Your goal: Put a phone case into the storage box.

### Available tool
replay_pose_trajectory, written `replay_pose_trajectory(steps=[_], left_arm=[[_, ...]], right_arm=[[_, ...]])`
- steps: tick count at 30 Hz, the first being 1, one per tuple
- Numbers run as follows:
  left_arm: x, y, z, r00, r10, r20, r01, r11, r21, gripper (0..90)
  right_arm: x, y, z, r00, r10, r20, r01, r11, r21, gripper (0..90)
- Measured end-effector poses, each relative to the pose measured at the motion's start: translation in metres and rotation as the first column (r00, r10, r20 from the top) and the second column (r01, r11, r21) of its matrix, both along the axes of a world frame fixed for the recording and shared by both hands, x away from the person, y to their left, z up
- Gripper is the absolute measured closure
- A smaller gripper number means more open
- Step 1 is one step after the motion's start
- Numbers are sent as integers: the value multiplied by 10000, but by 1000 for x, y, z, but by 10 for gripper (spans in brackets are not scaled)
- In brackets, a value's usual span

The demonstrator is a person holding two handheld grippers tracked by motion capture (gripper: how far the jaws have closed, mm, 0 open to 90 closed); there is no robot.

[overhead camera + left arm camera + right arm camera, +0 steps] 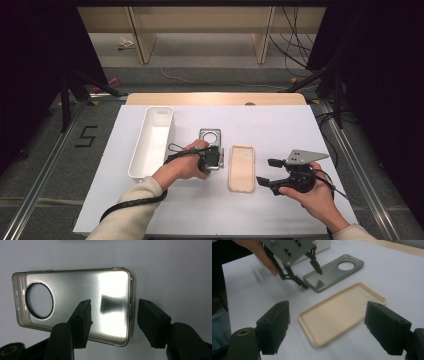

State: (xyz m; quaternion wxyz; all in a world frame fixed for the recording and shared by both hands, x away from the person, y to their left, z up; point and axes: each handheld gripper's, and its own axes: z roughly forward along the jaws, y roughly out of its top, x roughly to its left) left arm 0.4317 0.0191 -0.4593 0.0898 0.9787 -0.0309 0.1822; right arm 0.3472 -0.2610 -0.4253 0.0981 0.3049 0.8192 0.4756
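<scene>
A shiny grey phone case [210, 135] with a round camera hole lies inside-up at the middle of the white table. My left gripper [215, 161] is lowered over its near end. In the left gripper view the jaws straddle the case's long side edge [130, 305]: one jaw is over the inside, the other outside the rim, and the pads do not press on it. A cream phone case [241, 168] lies inside-up just to its right. My right gripper [267, 171] hovers open beside the cream case [337, 317], nothing between its jaws.
A long white bin [152, 142] stands left of the grey case, close to my left hand. The white table sheet [280, 125] has bare room at the back right and along the front edge. Dark stands and cables flank the table.
</scene>
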Motion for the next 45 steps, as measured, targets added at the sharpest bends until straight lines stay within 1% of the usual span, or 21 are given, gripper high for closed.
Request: replay_pose_trajectory(steps=[2, 4, 6, 10, 15, 18, 22, 24, 26, 28, 29, 33, 34, 35, 40, 45], left_arm=[[0, 0, 0, 9999, 43, -93, -42, 10000, 13, 461], [0, -1, 0, 9999, 26, -168, -26, 10000, 49, 495], [0, -1, 0, 9997, 55, -256, -56, 10000, -27, 506], [1, -1, 0, 9993, -27, -378, 30, 9999, 96, 558], [2, -1, -1, 9984, -57, -567, 67, 9998, 169, 584], [3, -1, 0, 9985, -105, -539, 118, 9996, 256, 604], [3, -2, 0, 9976, -139, -677, 163, 9992, 362, 632], [4, -3, 0, 9977, -195, -652, 220, 9990, 387, 637], [4, -3, 0, 9977, -205, -650, 227, 9992, 329, 656], [3, -4, 0, 9968, -179, -780, 206, 9992, 333, 662], [3, -5, 0, 9966, -238, -785, 270, 9988, 401, 679], [3, -5, 0, 9962, -216, -845, 255, 9987, 450, 698], [3, -5, 0, 9961, -210, -861, 251, 9986, 461, 719], [3, -5, 0, 9955, -171, -934, 215, 9987, 469, 719], [2, -5, -1, 9955, -244, -917, 291, 9983, 500, 767], [1, -5, -1, 9947, -272, -994, 323, 9982, 505, 791]], right_arm=[[0, 0, 0, 10000, 2, -9, -2, 10000, -13, 214], [0, 0, 0, 10000, 6, -4, -6, 10000, -8, 214], [0, 0, 0, 10000, 4, -3, -4, 10000, -9, 214], [0, 0, 0, 10000, 4, -3, -4, 10000, 7, 213], [0, 0, 0, 10000, 9, -7, -9, 10000, -2, 214], [0, 0, 0, 10000, 8, -4, -8, 10000, -1, 214], [0, 0, 0, 10000, 13, -8, -13, 10000, 1, 214], [0, 0, 0, 10000, 14, -11, -14, 10000, 2, 214], [0, 0, 0, 10000, 0, -7, 0, 10000, 13, 214], [0, 0, 0, 10000, 4, -10, -4, 10000, -1, 214], [0, 0, 0, 10000, 5, -2, -5, 10000, 1, 214], [0, 0, 0, 10000, 0, -13, 0, 10000, 13, 214], [0, 0, 0, 10000, -3, -14, 3, 10000, 4, 214], [0, 0, 0, 10000, -3, -14, 3, 10000, 4, 214], [0, 0, 0, 10000, 6, -16, -6, 10000, 5, 214], [0, 0, 0, 10000, 6, -16, -6, 10000, 4, 214]])
